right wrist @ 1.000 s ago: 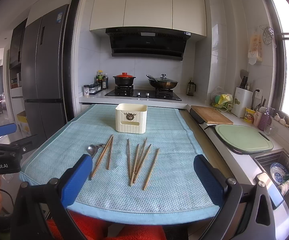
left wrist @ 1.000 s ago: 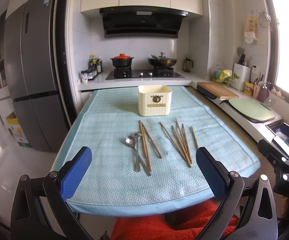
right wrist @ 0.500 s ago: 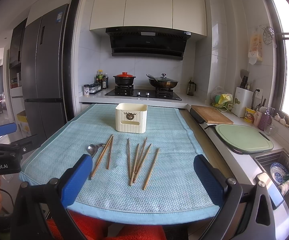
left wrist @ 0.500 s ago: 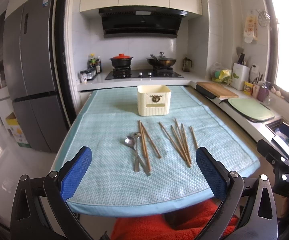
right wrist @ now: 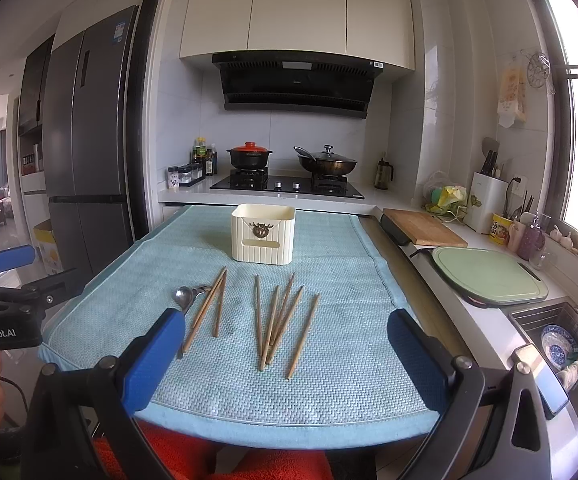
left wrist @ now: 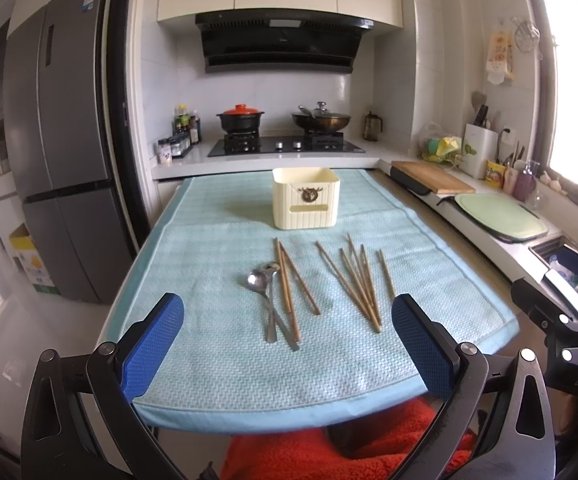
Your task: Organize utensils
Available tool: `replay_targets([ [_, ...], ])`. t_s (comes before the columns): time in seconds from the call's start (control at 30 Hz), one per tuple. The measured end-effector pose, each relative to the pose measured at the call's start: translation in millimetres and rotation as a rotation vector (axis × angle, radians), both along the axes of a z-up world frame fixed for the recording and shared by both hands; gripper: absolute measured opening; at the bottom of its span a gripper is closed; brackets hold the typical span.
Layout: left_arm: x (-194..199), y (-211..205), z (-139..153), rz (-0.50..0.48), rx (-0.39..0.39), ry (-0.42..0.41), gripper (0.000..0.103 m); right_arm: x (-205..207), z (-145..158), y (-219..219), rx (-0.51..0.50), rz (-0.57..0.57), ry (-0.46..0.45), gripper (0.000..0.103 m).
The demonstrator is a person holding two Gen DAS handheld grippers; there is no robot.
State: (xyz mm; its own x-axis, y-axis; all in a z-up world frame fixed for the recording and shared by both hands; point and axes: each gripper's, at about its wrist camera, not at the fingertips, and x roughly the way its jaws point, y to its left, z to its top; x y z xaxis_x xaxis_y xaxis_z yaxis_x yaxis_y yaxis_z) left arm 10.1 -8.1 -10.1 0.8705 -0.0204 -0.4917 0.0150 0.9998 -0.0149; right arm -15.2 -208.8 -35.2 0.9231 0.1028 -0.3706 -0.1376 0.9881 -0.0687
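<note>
A cream utensil holder (left wrist: 305, 197) stands at the far middle of the blue mat (left wrist: 209, 360); it also shows in the right wrist view (right wrist: 263, 238). Several wooden chopsticks (left wrist: 359, 280) lie scattered in front of it, a few more (left wrist: 289, 284) beside two metal spoons (left wrist: 267, 298). In the right wrist view the chopsticks (right wrist: 279, 318) and spoons (right wrist: 187, 298) lie the same way. My left gripper (left wrist: 287, 344) is open and empty above the mat's near edge. My right gripper (right wrist: 285, 354) is open and empty, also at the near edge.
A stove with a red-lidded pot (left wrist: 241, 118) and a wok (left wrist: 321, 118) stands behind the mat. A wooden board (right wrist: 425, 228), a green cutting board (right wrist: 489, 274) and a sink (right wrist: 557, 332) run along the right counter. A grey fridge (left wrist: 65, 160) stands left.
</note>
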Motion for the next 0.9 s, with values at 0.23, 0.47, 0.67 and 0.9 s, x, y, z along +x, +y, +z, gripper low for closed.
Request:
replay_targets([
  [0.23,7,0,-1,0.007,0.009,0.022,0.103,2,-1,0,-0.002,0.001,0.006,0.103],
  [0.47,18,3,-10,0.006,0.008,0.068,0.103,11,-2,-1,-0.002,0.002,0.028,0.103],
  [0.67,31,7,-18,0.012,0.009,0.119,0.103,20,-3,2,-0.013,0.013,0.035,0.103],
  [0.9,58,3,-31,-0.027,0.055,0.166,0.103,48,0,-15,0.018,-0.016,0.008,0.103],
])
